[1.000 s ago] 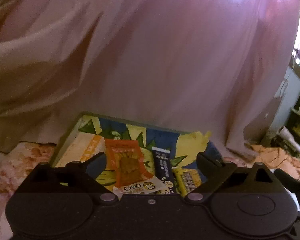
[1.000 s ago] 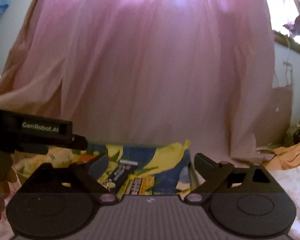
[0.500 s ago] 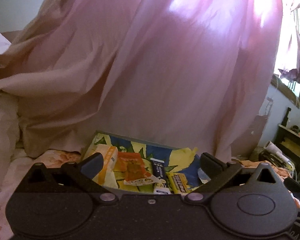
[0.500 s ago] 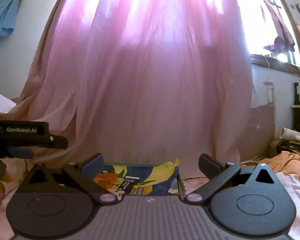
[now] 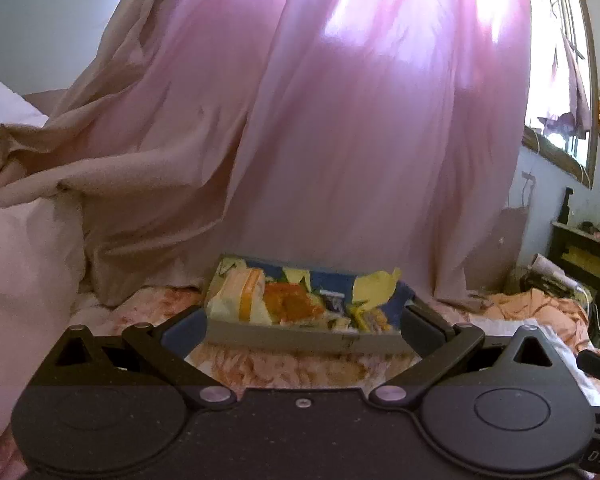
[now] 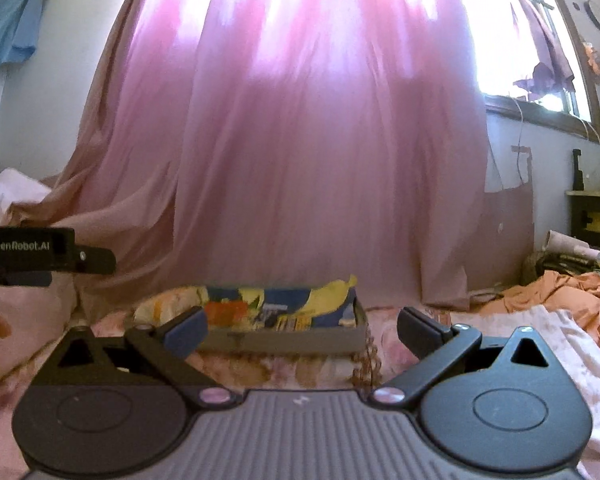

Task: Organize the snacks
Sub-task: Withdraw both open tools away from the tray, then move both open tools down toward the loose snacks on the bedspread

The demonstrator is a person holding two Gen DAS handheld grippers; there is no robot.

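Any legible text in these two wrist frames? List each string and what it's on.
"GenRobot.AI": white print on the side of the left gripper, seen in the right wrist view.
"DAS": a cut-off fragment on black gear at the lower right edge of the left wrist view.
Snack packets in the tray: print is there, too blurred to read.

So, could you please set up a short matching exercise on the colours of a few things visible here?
Things:
1. curtain
2. tray
3. crumpled cloth on the right
4. cloth hanging top left

Colours:
a. orange
b. blue
c. pink
d. grey

Pairs: 1-c, 2-d, 3-a, 4-b
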